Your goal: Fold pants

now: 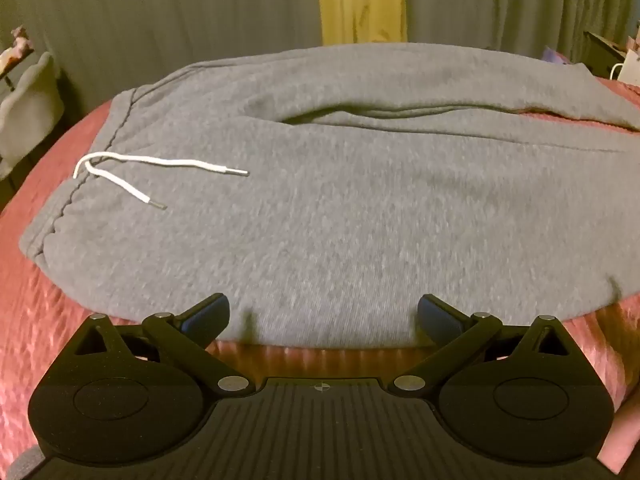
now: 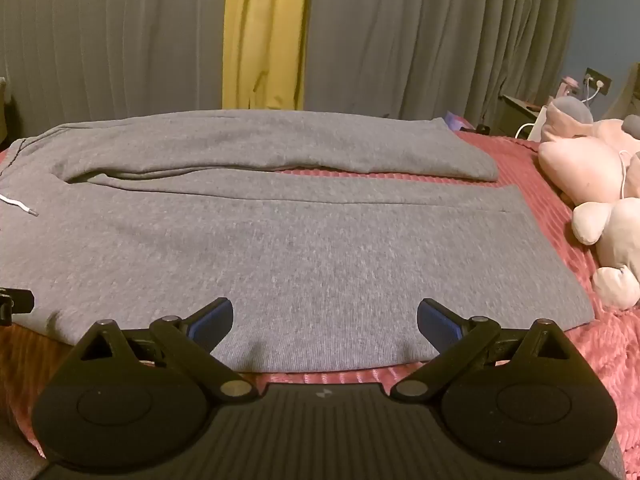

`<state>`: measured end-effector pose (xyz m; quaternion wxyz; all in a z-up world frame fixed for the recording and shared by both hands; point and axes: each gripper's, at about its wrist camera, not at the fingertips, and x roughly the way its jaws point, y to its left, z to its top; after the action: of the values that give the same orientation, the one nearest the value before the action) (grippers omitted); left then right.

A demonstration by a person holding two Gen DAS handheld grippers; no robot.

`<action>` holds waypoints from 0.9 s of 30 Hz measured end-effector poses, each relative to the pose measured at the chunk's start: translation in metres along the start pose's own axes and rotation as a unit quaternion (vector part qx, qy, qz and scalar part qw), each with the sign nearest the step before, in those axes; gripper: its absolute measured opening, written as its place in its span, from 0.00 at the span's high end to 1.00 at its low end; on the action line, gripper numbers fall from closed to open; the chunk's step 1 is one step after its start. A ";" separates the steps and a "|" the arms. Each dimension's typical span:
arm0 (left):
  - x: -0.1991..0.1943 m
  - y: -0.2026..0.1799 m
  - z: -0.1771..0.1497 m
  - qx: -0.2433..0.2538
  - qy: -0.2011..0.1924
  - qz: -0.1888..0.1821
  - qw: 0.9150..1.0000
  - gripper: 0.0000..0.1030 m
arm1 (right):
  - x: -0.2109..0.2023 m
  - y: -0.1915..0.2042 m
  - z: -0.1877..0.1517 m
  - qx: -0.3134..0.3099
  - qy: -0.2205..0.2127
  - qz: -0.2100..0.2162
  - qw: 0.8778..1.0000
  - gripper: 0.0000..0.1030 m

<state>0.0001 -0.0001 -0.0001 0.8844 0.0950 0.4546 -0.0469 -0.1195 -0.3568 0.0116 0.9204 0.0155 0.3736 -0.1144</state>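
Note:
Grey sweatpants [image 1: 320, 208] lie spread flat on a pink ribbed bedspread [image 1: 36, 312], waistband at the left with a white drawstring [image 1: 120, 176], both legs running to the right. My left gripper [image 1: 323, 316] hovers open over the near edge of the pants by the waist end, nothing between its blue pads. In the right wrist view the same sweatpants [image 2: 304, 240] show both legs, the far one ending at a cuff [image 2: 480, 164]. Over the near leg's front edge my right gripper [image 2: 325, 320] stands open and empty. A bit of the left gripper [image 2: 16, 300] peeks in at the left border.
Pink and grey plush toys [image 2: 600, 184] lie on the bedspread [image 2: 600, 360] to the right of the leg ends. Grey curtains with a yellow strip [image 2: 264, 36] hang behind the bed. A nightstand with cables [image 2: 520, 112] stands at far right.

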 end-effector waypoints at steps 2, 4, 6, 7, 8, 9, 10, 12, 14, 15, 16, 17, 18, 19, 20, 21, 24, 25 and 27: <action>0.000 0.000 0.000 -0.001 -0.002 0.000 1.000 0.00 | 0.000 0.000 0.000 0.001 0.000 0.000 1.000 0.04; 0.000 0.000 0.000 0.000 -0.002 0.000 1.000 0.00 | 0.002 0.000 -0.001 0.001 0.002 0.001 1.000 0.04; 0.000 0.001 0.000 -0.001 -0.002 0.001 1.000 0.00 | 0.002 0.000 -0.001 0.001 0.002 0.001 1.000 0.04; 0.000 0.002 0.000 -0.001 -0.002 0.001 1.000 0.00 | 0.003 0.000 -0.002 0.001 0.002 0.001 1.000 0.04; -0.001 0.002 -0.001 -0.002 -0.002 0.000 1.000 0.00 | 0.003 0.000 -0.002 0.001 0.003 0.001 1.000 0.04; 0.001 -0.004 -0.001 -0.002 -0.001 0.000 1.000 0.00 | 0.004 0.000 -0.002 0.001 0.004 0.001 1.000 0.04; 0.001 -0.004 -0.002 -0.003 -0.002 0.000 1.000 0.00 | 0.004 0.000 -0.002 0.001 0.005 0.001 1.000 0.04; 0.001 -0.003 -0.002 -0.005 -0.001 0.000 1.000 0.00 | 0.006 -0.002 -0.002 -0.001 0.004 0.001 1.000 0.04; 0.001 -0.002 -0.003 -0.006 -0.001 0.000 1.000 0.00 | 0.007 -0.001 -0.002 -0.003 0.005 0.000 1.000 0.04; 0.002 -0.002 0.000 -0.002 0.001 0.000 1.000 0.00 | 0.007 -0.001 -0.002 -0.004 0.005 0.000 1.000 0.04; 0.001 -0.002 -0.001 0.004 0.001 0.000 1.000 0.00 | 0.004 0.000 -0.001 -0.004 0.005 0.000 1.000 0.04; 0.001 -0.002 -0.001 0.004 0.001 0.000 1.000 0.00 | 0.004 0.000 -0.001 -0.004 0.005 0.000 1.000 0.04; 0.001 -0.002 0.000 0.004 0.002 0.000 1.000 0.00 | 0.004 0.001 -0.001 -0.004 0.005 0.000 1.000 0.04; 0.001 -0.003 -0.001 0.004 0.002 0.000 1.000 0.00 | 0.003 0.001 -0.001 -0.004 0.005 -0.001 1.000 0.04; 0.001 -0.002 -0.001 0.004 0.002 0.000 1.000 0.00 | 0.005 0.000 -0.003 -0.001 0.006 -0.001 1.000 0.04; 0.001 -0.002 -0.001 0.004 0.003 0.000 1.000 0.00 | 0.005 0.000 -0.003 0.000 0.006 0.000 1.000 0.04; 0.002 -0.002 -0.001 0.005 0.003 0.000 1.000 0.00 | 0.006 0.000 -0.003 0.000 0.006 -0.001 1.000 0.04; 0.002 -0.003 -0.002 0.005 0.003 0.001 1.000 0.00 | 0.006 0.001 -0.003 0.000 0.007 -0.001 1.000 0.04; 0.001 -0.002 -0.003 0.006 0.003 0.001 1.000 0.00 | 0.005 0.001 -0.003 0.001 0.007 -0.001 1.000 0.04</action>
<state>-0.0019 -0.0019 -0.0032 0.8824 0.1008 0.4570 -0.0490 -0.1176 -0.3565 0.0056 0.9177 0.0169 0.3799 -0.1153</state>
